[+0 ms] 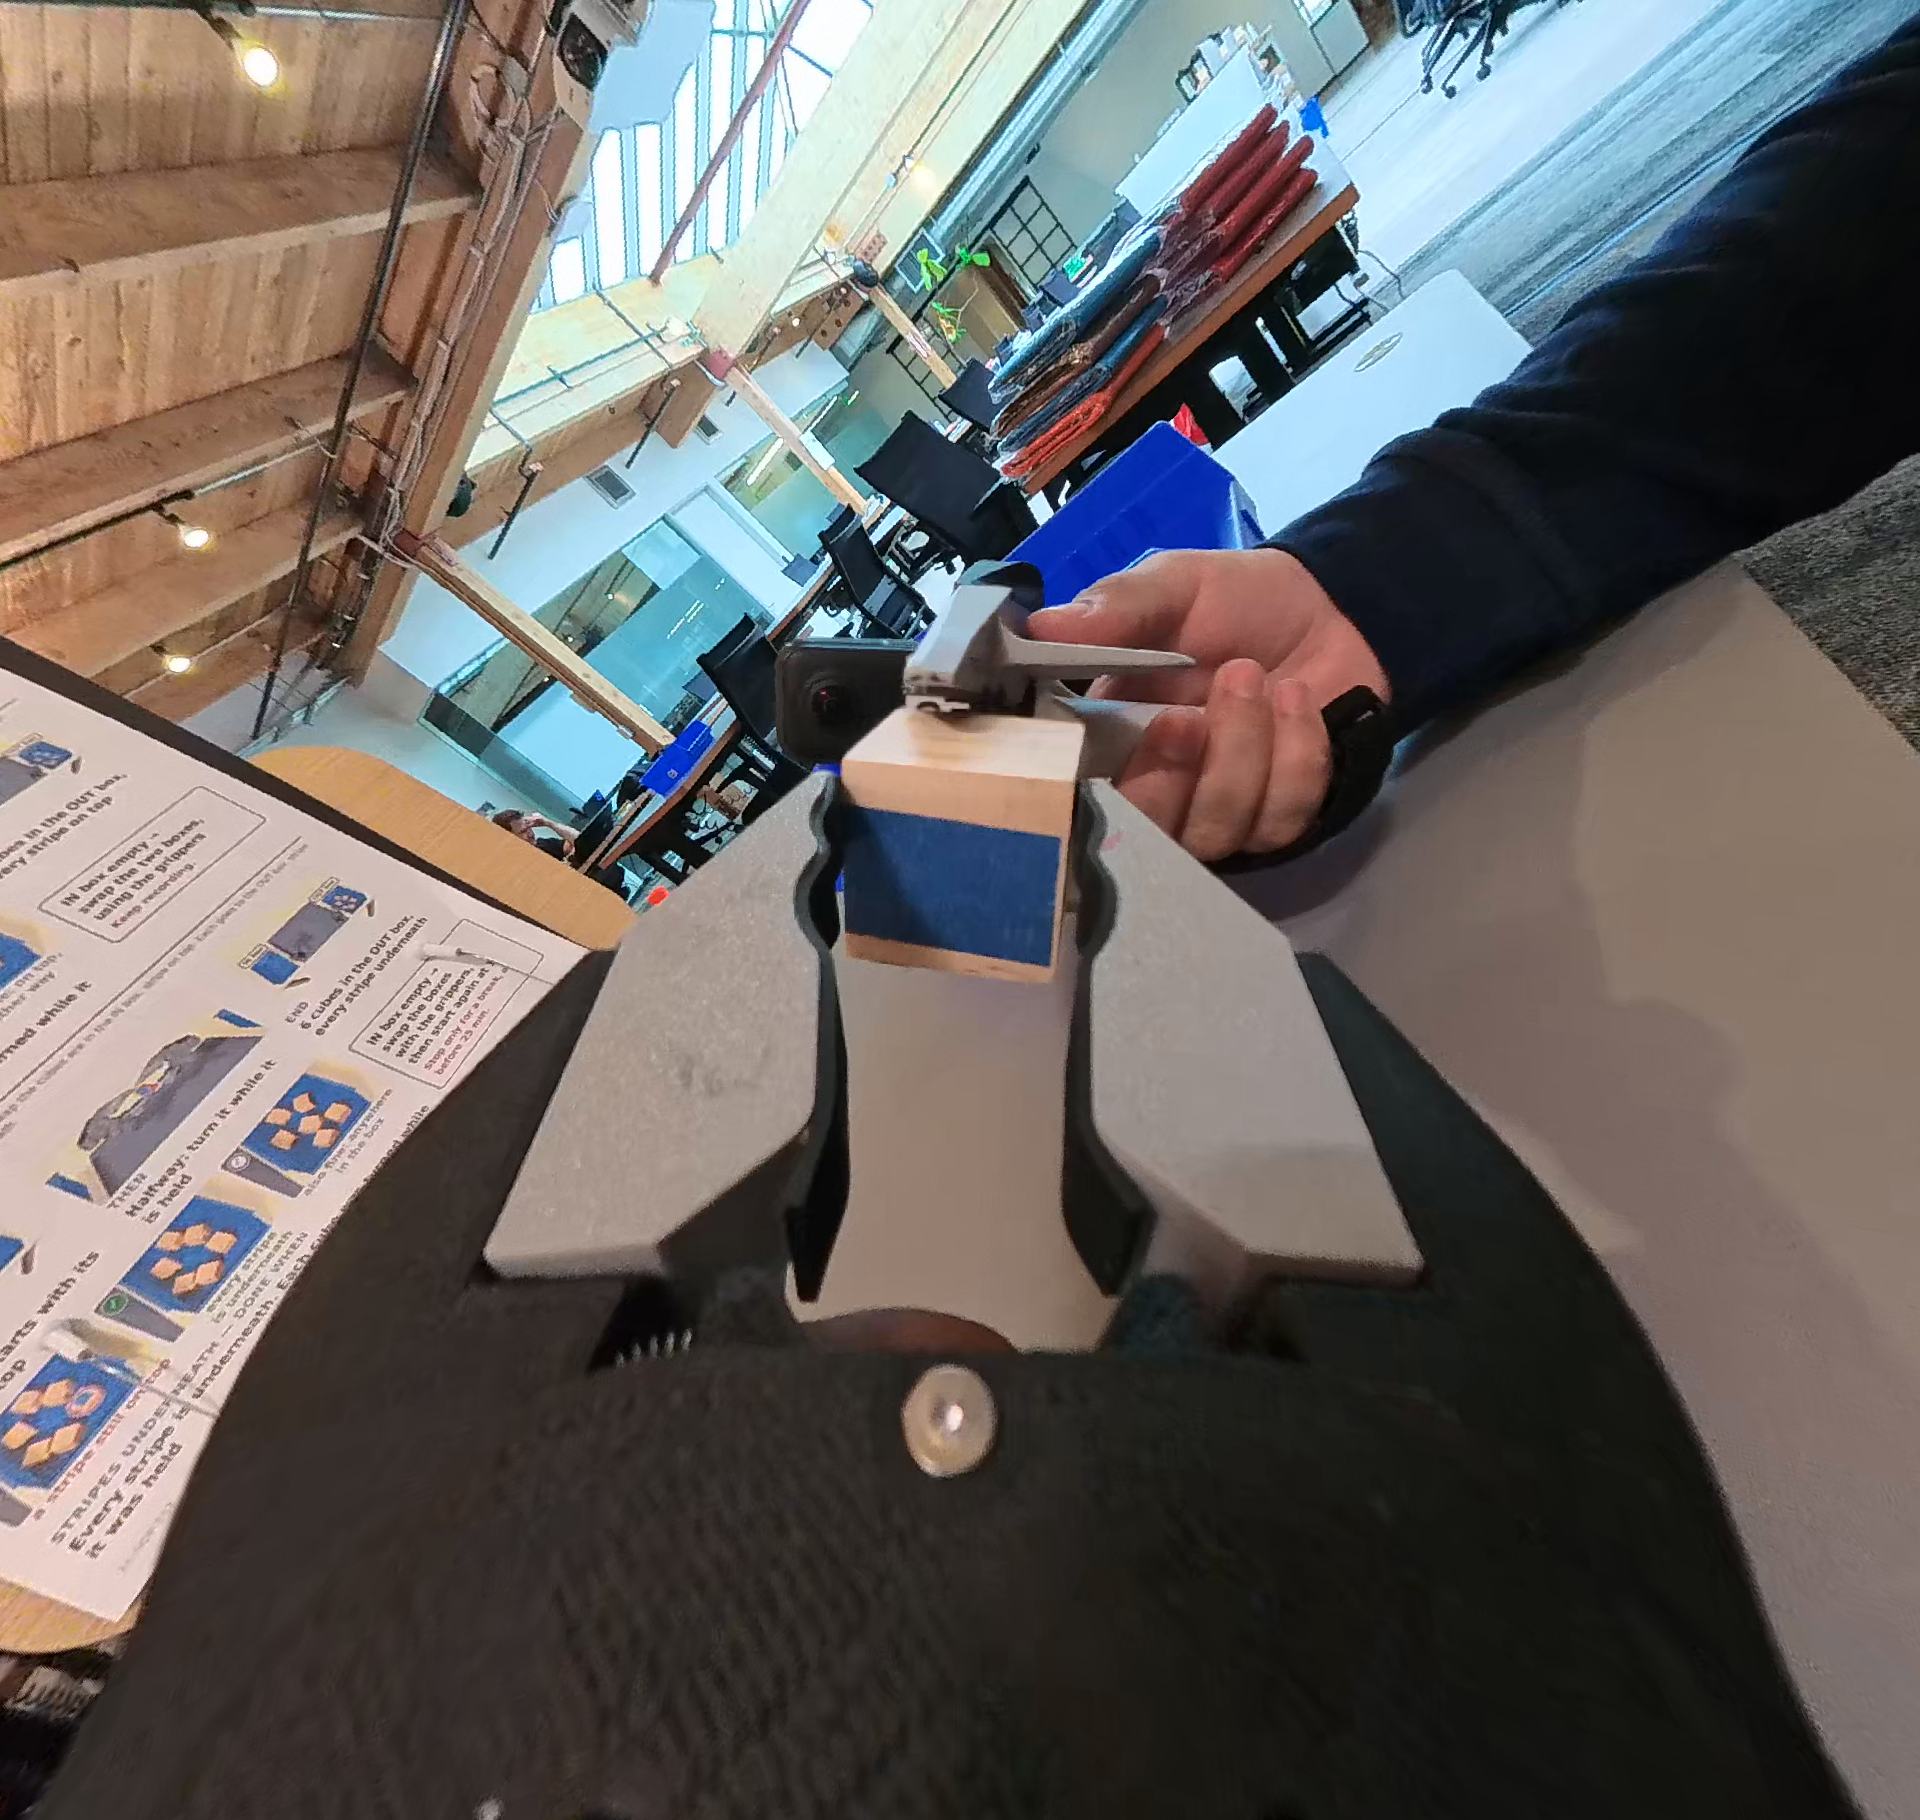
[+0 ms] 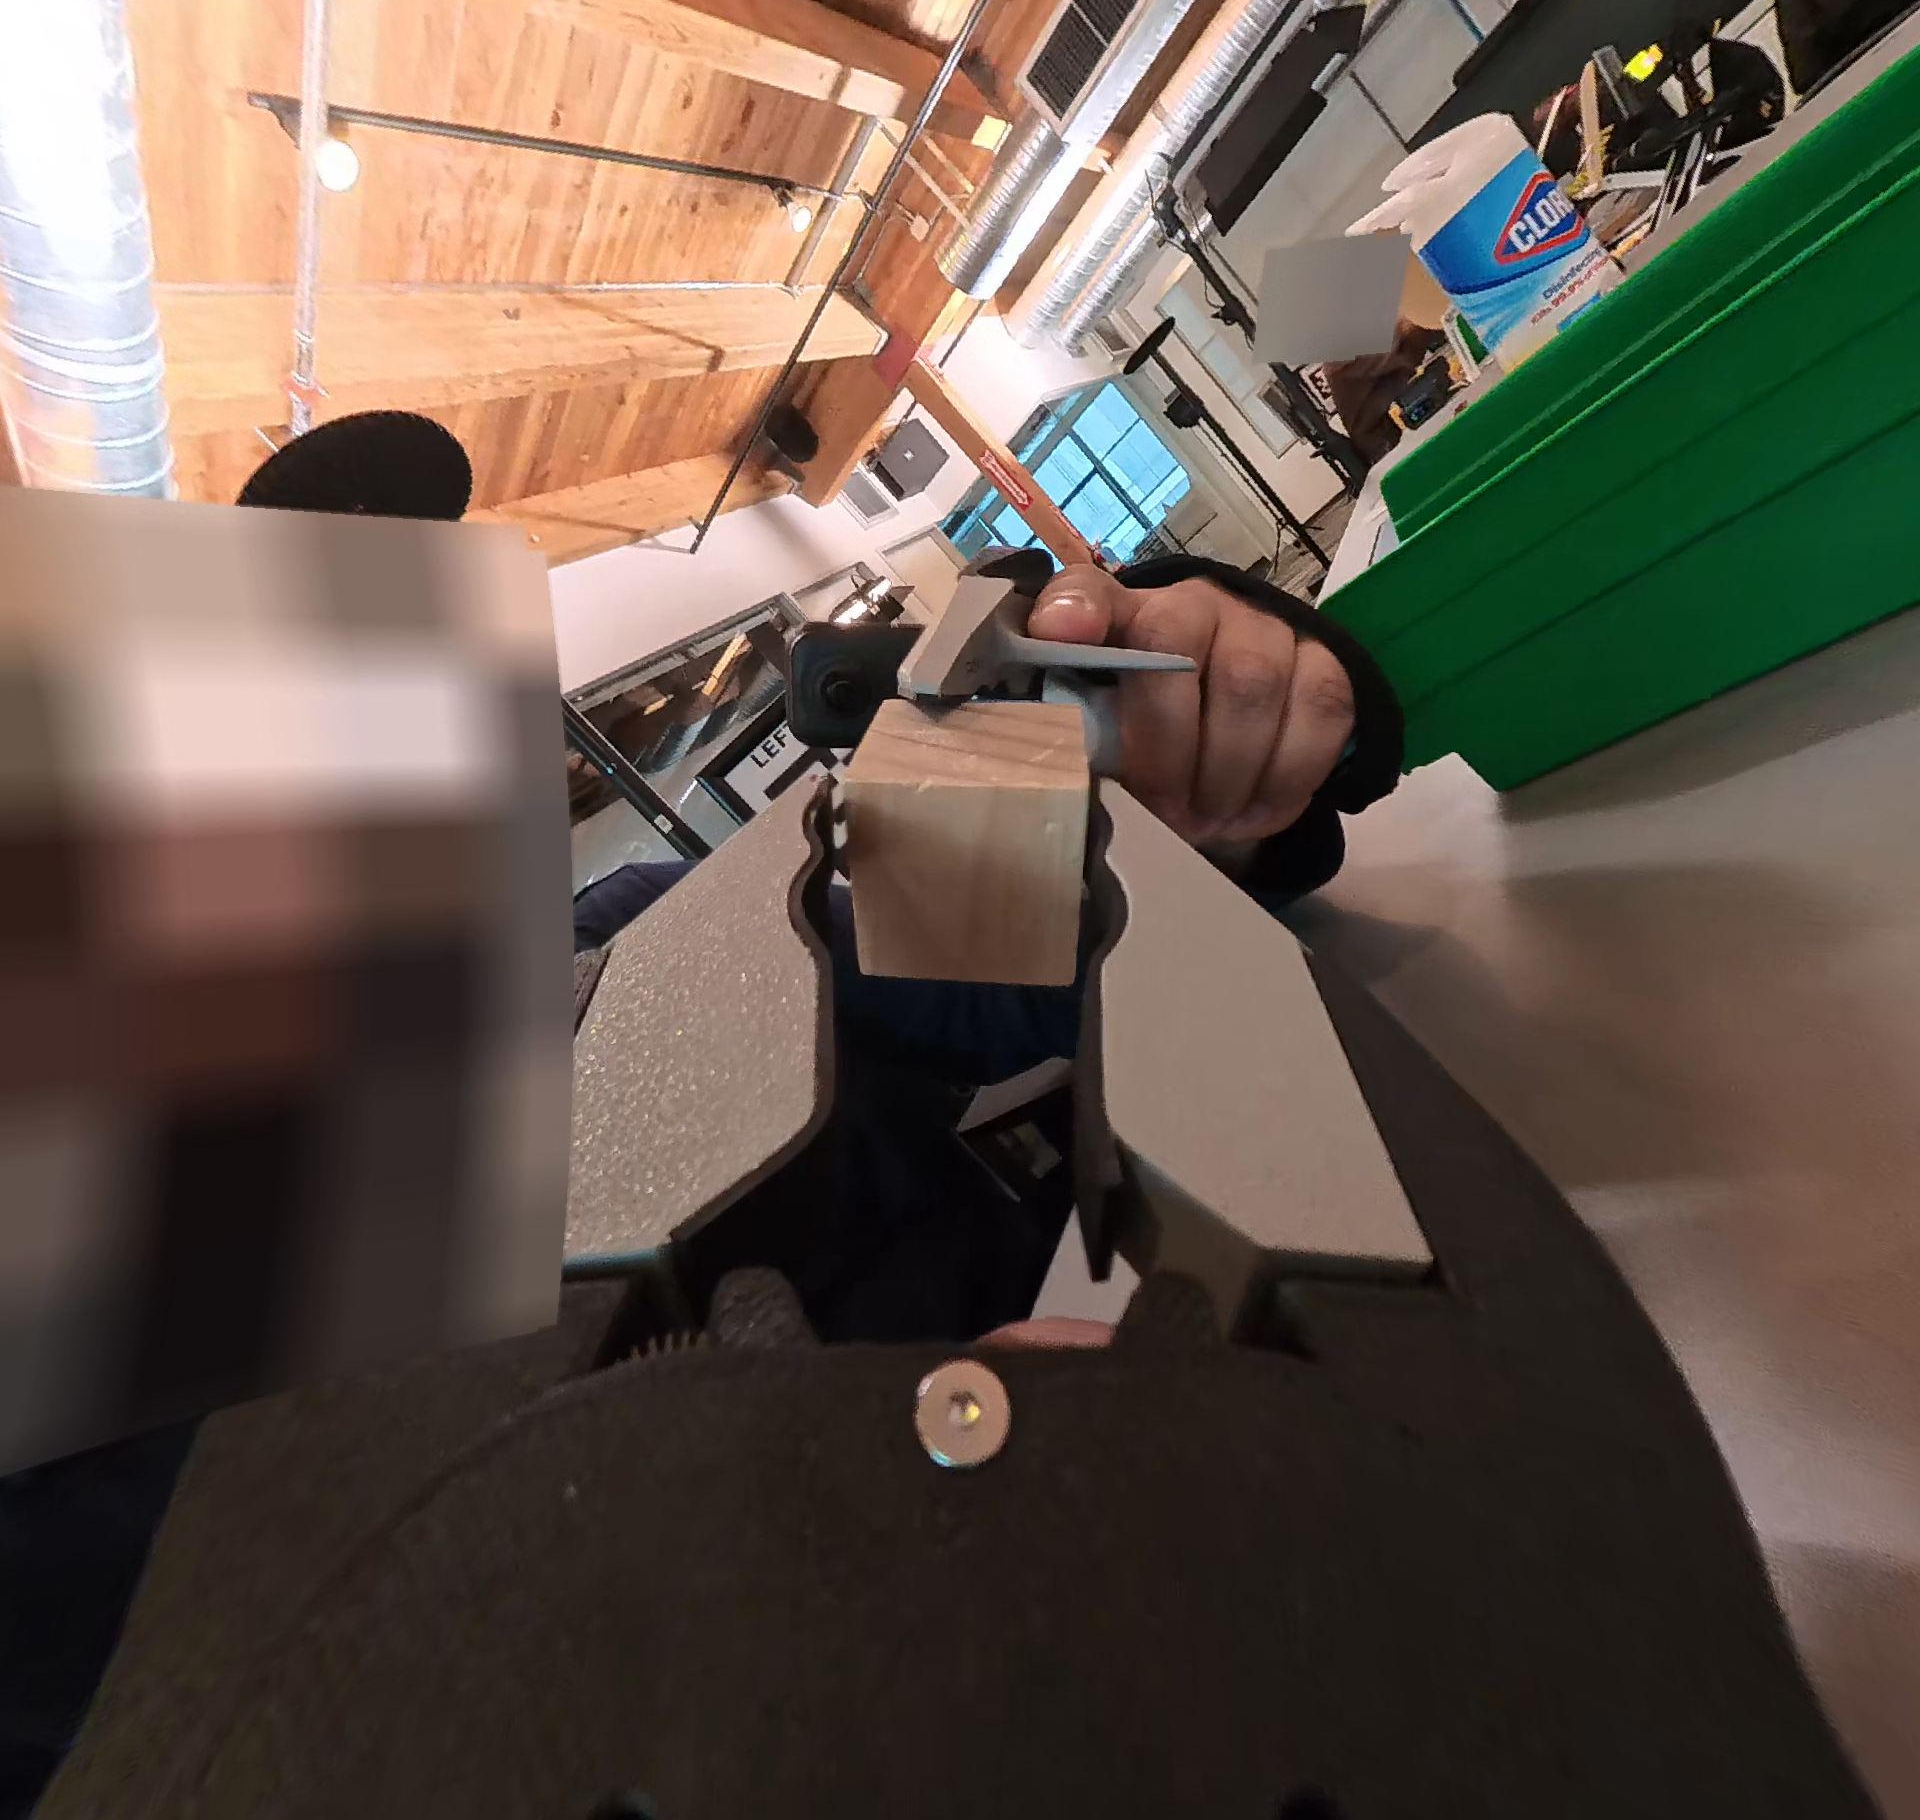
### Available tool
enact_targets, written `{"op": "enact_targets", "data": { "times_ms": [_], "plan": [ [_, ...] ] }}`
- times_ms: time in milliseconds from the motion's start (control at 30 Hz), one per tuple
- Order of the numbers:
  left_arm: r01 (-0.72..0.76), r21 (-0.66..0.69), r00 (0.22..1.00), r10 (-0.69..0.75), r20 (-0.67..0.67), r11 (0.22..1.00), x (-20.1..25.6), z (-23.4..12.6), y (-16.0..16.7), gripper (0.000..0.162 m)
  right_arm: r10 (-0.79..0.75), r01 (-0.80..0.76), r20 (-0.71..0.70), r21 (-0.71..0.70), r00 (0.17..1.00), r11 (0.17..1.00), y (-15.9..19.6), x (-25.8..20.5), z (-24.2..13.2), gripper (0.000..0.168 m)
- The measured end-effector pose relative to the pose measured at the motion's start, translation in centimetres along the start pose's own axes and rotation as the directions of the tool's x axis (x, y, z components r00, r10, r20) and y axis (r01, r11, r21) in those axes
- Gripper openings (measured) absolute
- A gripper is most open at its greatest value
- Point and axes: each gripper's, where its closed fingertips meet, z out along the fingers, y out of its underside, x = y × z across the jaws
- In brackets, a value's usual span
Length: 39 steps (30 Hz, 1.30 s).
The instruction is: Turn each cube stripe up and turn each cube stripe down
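A wooden cube point(image 1: 951, 887) with a blue stripe on the face towards the camera sits between the fingertips of my left gripper point(image 1: 956, 835), which is shut on its sides and holds it above the table. In the right wrist view the same cube point(image 2: 966, 877) shows a plain wood face, and my right gripper point(image 2: 961, 856) is shut on its sides too. The two grippers face each other. Each shows just beyond the cube in the other's view: the right gripper point(image 1: 966, 669) and the left gripper point(image 2: 966, 658), each held by a hand.
A grey table point(image 1: 1610, 1043) lies under the grippers. A printed instruction sheet point(image 1: 208, 1147) lies at the left. A blue bin point(image 1: 1132, 513) stands behind the hand. Stacked green bins point(image 2: 1662, 575) and a wipes canister point(image 2: 1507, 232) stand at the right.
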Motion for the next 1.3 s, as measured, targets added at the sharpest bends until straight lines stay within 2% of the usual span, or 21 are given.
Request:
{"op": "enact_targets", "data": {
  "times_ms": [233,333,533,633,700,767,833,933,1033,1133,1233,1300],
  "plan": [
    [-0.007,-0.032,1.0,0.007,0.013,0.999,-0.2,0.2,1.0,0.042,-0.079,0.076,-0.119,-0.029,0.99,0.997,0.1,1.2,-0.4,0.042],
    [0.034,-0.038,0.999,-0.033,0.025,0.999,-0.3,0.3,1.4,0.043,-0.089,0.086,-0.145,-0.022,0.985,0.996,-0.1,1.5,-0.5,0.042],
    [0.25,-0.023,0.968,-0.249,0.023,0.968,-1.0,0.2,1.9,0.054,-0.09,0.093,-0.194,0.005,0.977,0.996,-0.7,2.3,-1.2,0.042],
    [0.345,0.011,0.937,-0.345,0.052,0.939,-2.3,-0.6,2.0,0.069,-0.132,0.136,-0.21,0.004,0.969,0.991,-1.0,2.0,-1.4,0.042],
    [0.402,-0.002,0.914,-0.402,0.052,0.915,-2.7,-0.7,2.7,0.069,-0.179,0.183,-0.266,-0.009,0.947,0.983,-1.2,2.4,-1.5,0.042],
    [0.453,0.001,0.891,-0.453,0.032,0.892,-2.8,-0.8,3.0,0.061,-0.233,0.231,-0.32,-0.044,0.918,0.972,-1.2,2.8,-1.7,0.042],
    [0.499,0.023,0.866,-0.499,0.02,0.867,-3.1,-1.1,3.0,0.065,-0.297,0.287,-0.398,-0.086,0.868,0.954,-1.2,3.6,-2.1,0.042],
    [0.536,0.057,0.844,-0.536,-0.007,0.842,-3.4,-1.6,2.6,0.063,-0.415,0.389,-0.486,-0.159,0.769,0.908,-1.3,4.1,-2.2,0.042],
    [0.492,0.089,0.869,-0.494,0.006,0.866,-3.7,-2.4,2.3,0.059,-0.56,0.531,-0.517,-0.22,0.648,0.818,-1.8,2.8,-1.7,0.042],
    [0.508,0.128,0.856,-0.516,0.038,0.852,-4.7,-2.9,2.2,0.053,-0.622,0.623,-0.566,-0.228,0.541,0.749,-3.0,-0.2,-1.7,0.042],
    [0.531,0.06,0.838,-0.534,0.108,0.845,-5.1,-2.5,4.3,0.048,-0.645,0.655,-0.676,-0.313,0.356,0.688,-4.9,-3.7,-3.9,0.042],
    [0.534,0.006,0.838,-0.53,0.129,0.845,-4.7,-2.0,5.5,0.047,-0.612,0.593,-0.772,-0.414,0.173,0.691,-6.7,-5.0,-8.0,0.042]
  ]
}}
